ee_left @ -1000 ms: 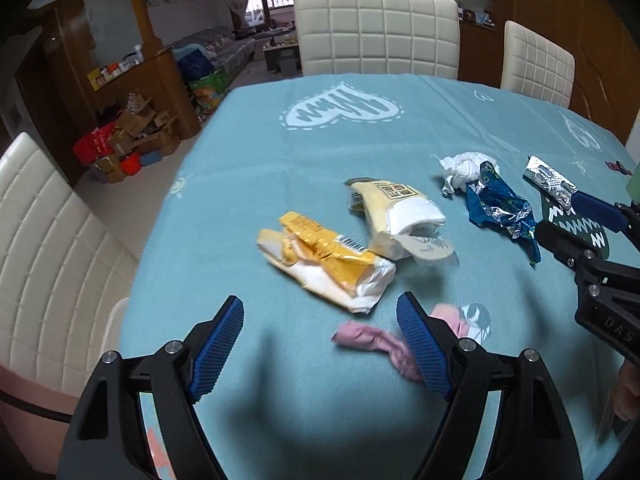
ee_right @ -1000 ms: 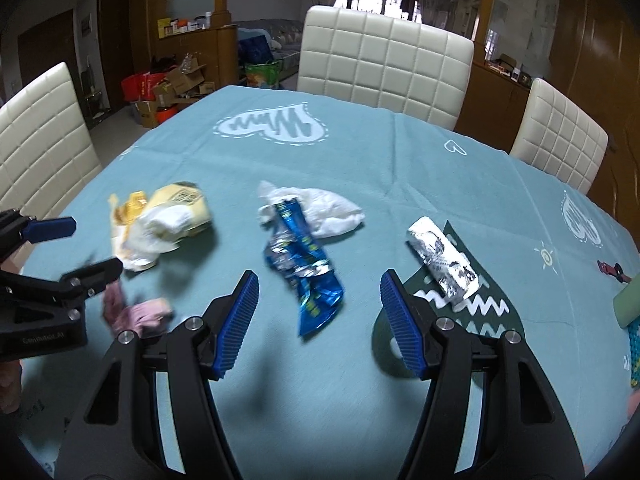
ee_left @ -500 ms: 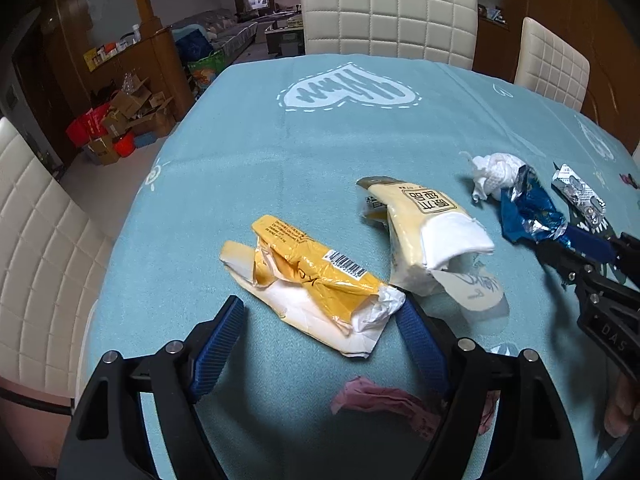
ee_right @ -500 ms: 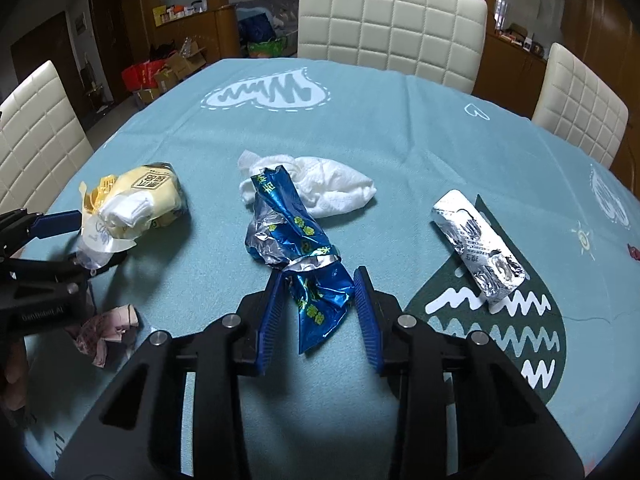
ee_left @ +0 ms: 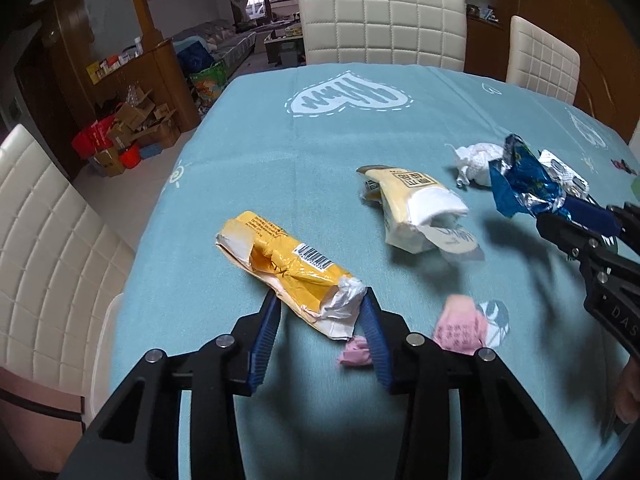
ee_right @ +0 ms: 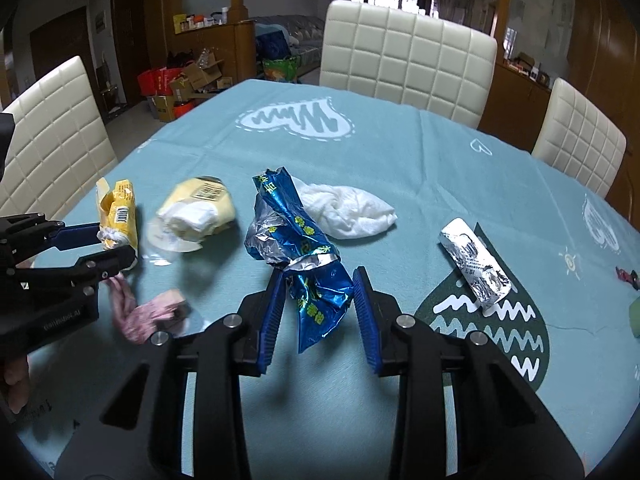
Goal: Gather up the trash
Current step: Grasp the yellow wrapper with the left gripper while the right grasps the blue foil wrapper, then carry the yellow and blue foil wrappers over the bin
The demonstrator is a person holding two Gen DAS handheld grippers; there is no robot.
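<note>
My left gripper (ee_left: pixel 320 312) is shut on the near end of a yellow and white wrapper (ee_left: pixel 288 264), which looks lifted off the blue tablecloth (ee_left: pixel 320 128). My right gripper (ee_right: pixel 318 292) is shut on a crumpled blue foil wrapper (ee_right: pixel 296 240) and holds it above the cloth; the wrapper also shows in the left wrist view (ee_left: pixel 524 184). On the cloth lie a pale yellow packet (ee_left: pixel 416 208), a white crumpled tissue (ee_right: pixel 352 212), a silver foil pack (ee_right: pixel 474 264) and pink paper scraps (ee_left: pixel 460 328).
White padded chairs stand around the table: one at the far side (ee_left: pixel 380 24), one at the far right (ee_right: pixel 580 140) and one at the left (ee_left: pixel 44 240). Boxes and red bags (ee_left: pixel 120 136) sit on the floor beyond the left edge.
Both grippers have closed from wide open: the left on the yellow wrapper, the right on the blue foil wrapper. Both wrappers have lifted off the cloth.
</note>
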